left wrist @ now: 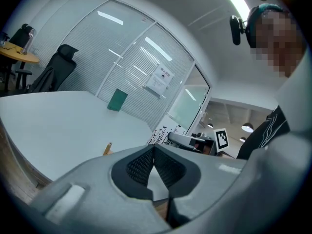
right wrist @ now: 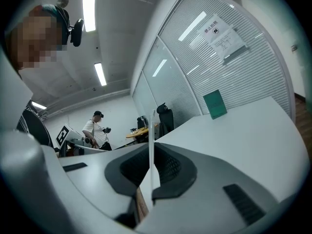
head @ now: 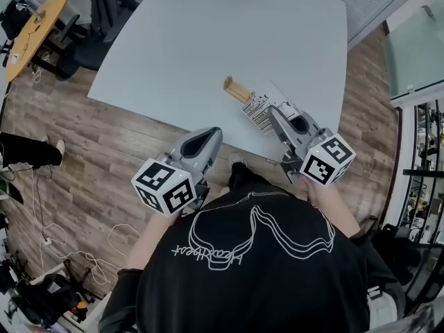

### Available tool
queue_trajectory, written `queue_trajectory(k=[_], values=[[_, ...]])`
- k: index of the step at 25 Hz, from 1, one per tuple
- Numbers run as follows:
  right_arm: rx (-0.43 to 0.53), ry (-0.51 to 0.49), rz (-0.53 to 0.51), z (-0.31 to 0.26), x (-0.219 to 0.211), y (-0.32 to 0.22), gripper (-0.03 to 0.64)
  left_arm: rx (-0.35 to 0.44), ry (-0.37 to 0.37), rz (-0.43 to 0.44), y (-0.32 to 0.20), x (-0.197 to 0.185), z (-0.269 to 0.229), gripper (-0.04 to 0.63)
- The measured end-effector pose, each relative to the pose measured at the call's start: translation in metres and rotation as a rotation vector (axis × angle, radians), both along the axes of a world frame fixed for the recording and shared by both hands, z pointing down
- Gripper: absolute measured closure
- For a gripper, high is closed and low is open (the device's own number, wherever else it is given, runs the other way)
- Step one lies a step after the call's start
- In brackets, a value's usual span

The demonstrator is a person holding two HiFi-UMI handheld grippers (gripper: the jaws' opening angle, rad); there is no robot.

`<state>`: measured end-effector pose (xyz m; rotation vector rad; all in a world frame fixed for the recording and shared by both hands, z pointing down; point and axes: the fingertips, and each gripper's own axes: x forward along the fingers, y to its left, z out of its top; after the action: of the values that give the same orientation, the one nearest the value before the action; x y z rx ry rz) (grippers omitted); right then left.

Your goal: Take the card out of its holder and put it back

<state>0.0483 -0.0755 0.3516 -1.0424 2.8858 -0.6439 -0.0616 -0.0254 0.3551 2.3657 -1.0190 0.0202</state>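
The card point(head: 258, 109) was gripped by the right gripper point(head: 272, 114), whose jaws were closed on it; in the right gripper view it was seen edge-on, upright between the pads point(right wrist: 168, 167). It was held clear of the wooden holder point(head: 238, 89), which lay on the white table point(head: 208, 33) just beside the card, at about 10 o'clock from it in the head view. The left gripper point(head: 214, 133) was held off the table edge, at about 7 o'clock from the holder, with its 2 jaws brought together on nothing.

The card was judged to be out and the return to be the step in hand. For that, the card's lower edge would best be lined up along the holder's slot before being lowered, and kept upright so that it was not bent. The light holder could be pushed along the table by a skewed entry, so it could be steadied by the idle left gripper. The grip should be released only once the card was seated.
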Motion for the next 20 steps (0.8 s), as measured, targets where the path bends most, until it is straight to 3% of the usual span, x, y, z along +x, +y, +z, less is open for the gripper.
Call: queue_trajectory(k=[10, 20], values=[[-0.011, 0.033, -0.020, 0.013, -0.012, -0.070, 0.594, -0.041, 0.014, -0.030, -0.049, -0.016, 0.017, 0.581], [0.004, 0.099, -0.108, 0.044, -0.038, -0.117, 0.594, -0.098, 0.009, -0.059, -0.080, -0.030, 0.037, 0.581]])
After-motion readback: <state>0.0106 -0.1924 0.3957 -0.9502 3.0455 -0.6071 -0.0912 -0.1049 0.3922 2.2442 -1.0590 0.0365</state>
